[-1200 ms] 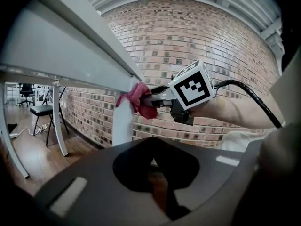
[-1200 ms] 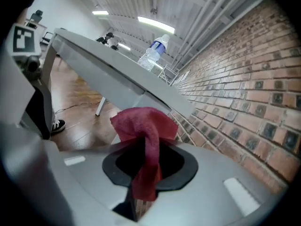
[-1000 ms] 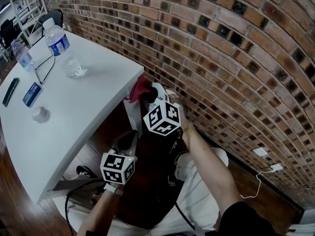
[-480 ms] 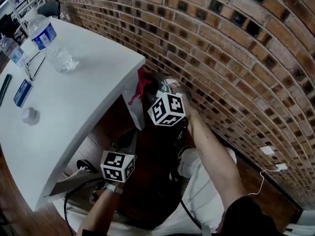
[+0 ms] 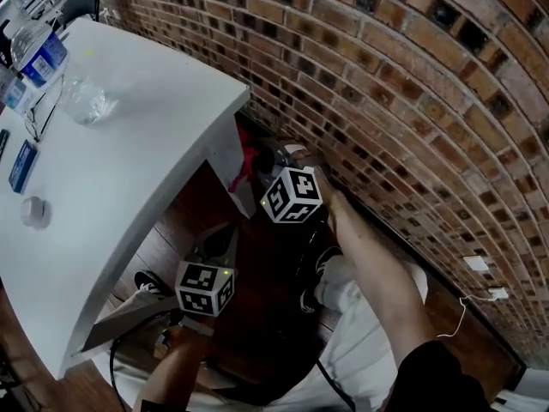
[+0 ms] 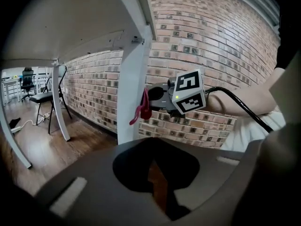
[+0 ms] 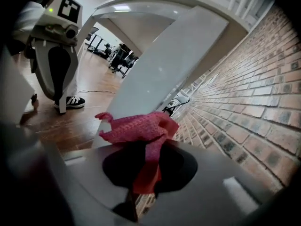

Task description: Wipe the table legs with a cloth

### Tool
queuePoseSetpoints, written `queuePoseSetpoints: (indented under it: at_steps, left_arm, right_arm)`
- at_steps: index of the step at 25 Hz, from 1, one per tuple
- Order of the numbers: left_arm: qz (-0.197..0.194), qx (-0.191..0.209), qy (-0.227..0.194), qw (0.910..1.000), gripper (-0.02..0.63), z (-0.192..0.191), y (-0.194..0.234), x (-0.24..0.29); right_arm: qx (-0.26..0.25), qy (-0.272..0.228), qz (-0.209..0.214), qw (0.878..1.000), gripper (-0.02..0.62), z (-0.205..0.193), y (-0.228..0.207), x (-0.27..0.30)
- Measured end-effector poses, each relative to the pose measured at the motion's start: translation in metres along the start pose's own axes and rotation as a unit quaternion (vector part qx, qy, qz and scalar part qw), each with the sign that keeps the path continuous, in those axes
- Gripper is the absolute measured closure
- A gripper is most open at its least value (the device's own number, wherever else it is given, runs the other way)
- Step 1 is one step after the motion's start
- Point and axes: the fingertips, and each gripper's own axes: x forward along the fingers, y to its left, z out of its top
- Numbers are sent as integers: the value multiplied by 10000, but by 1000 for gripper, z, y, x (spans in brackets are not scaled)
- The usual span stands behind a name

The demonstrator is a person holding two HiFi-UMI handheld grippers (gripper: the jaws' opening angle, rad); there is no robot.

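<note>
Left gripper (image 5: 220,249) is nearest, held low under the table's near edge. Its jaws are pressed together with only a thin slit between them, nothing held (image 6: 156,175). A black shoe (image 5: 149,282) rests on the wood floor (image 5: 180,230) just left of it.

Right gripper (image 5: 260,168) is farther in and higher, at the end of an outstretched arm (image 5: 369,264). Its jaws pinch a pink cloth (image 7: 136,128), a bunch sticking out past the tips and a strip trapped down between them (image 7: 141,182).

Cloth (image 5: 247,163) is at the white table leg (image 5: 228,168), on the leg's right, wall-facing side, up near the tabletop. In the left gripper view the cloth (image 6: 145,108) looks pressed to the leg's edge (image 6: 134,93), but contact is hard to confirm at this size. In the right gripper view the leg (image 7: 160,74) rises slanted right behind the cloth.

White table (image 5: 129,170) spreads left. On its far-left part are a water bottle (image 5: 41,51), a small white cap (image 5: 33,211) and a blue card (image 5: 21,166).

Brick wall (image 5: 386,101) runs behind and right of the leg. A white cable (image 5: 463,309) lies at its foot, far right. Beyond the leg, the left gripper view shows a black chair (image 6: 44,98).
</note>
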Motion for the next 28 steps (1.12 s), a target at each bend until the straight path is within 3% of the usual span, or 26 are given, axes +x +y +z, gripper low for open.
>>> queuePoseSetpoints:
  at_steps: [7, 16, 19, 28]
  left_arm:
    - [5, -80, 233, 9997, 606, -19, 4, 20]
    - [92, -55, 588, 9982, 606, -49, 19, 46]
    - [29, -117, 671, 9977, 606, -60, 6, 63]
    - [5, -136, 973, 9952, 606, -93, 25, 83]
  right_arm:
    - [201, 141, 488, 9985, 546, -37, 40, 29]
    - [912, 85, 824, 9924, 546, -81, 91, 72]
    - [958, 258, 1031, 9897, 548, -105, 106, 63]
    - [1375, 443, 1183, 9824, 548, -144, 149, 101]
